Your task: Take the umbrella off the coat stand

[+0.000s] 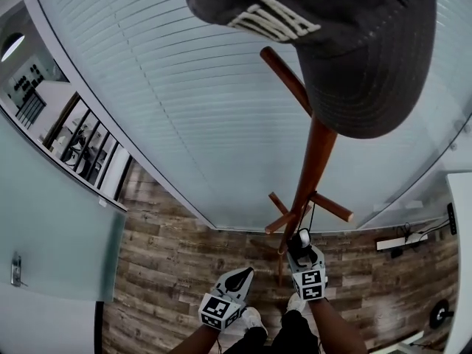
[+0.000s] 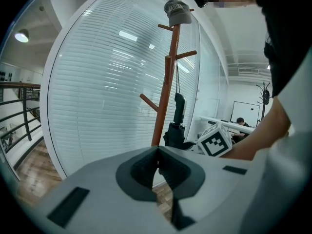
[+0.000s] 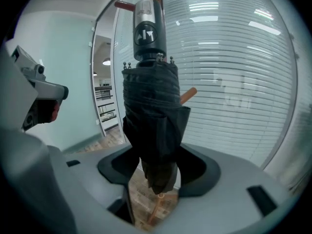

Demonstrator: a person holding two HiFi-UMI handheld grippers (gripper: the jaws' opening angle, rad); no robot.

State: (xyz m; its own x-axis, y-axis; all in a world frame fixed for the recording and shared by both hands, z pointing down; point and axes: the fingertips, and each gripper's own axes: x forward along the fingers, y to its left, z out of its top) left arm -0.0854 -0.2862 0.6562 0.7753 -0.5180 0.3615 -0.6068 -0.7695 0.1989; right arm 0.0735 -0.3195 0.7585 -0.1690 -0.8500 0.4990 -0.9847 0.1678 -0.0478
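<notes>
A brown wooden coat stand (image 1: 313, 164) rises before a blind-covered glass wall, with a dark cap (image 1: 354, 43) on its top. A folded black umbrella (image 3: 153, 111) hangs by a cord from a peg, its grey handle (image 3: 146, 30) uppermost. My right gripper (image 3: 156, 177) is closed round the umbrella's lower folds, its pads pressing the fabric. From the left gripper view the umbrella (image 2: 178, 126) shows beside the stand (image 2: 165, 91), with the right gripper's marker cube (image 2: 214, 141) just below it. My left gripper (image 2: 157, 152) is shut with nothing in it, and sits low to the left of the stand (image 1: 240, 277).
The curved glass wall with blinds (image 1: 184, 109) stands right behind the stand. A frosted glass door (image 1: 51, 220) is at the left and a white desk edge (image 1: 461, 220) with a power strip (image 1: 402, 240) at the right. The floor (image 1: 169, 271) is wood plank.
</notes>
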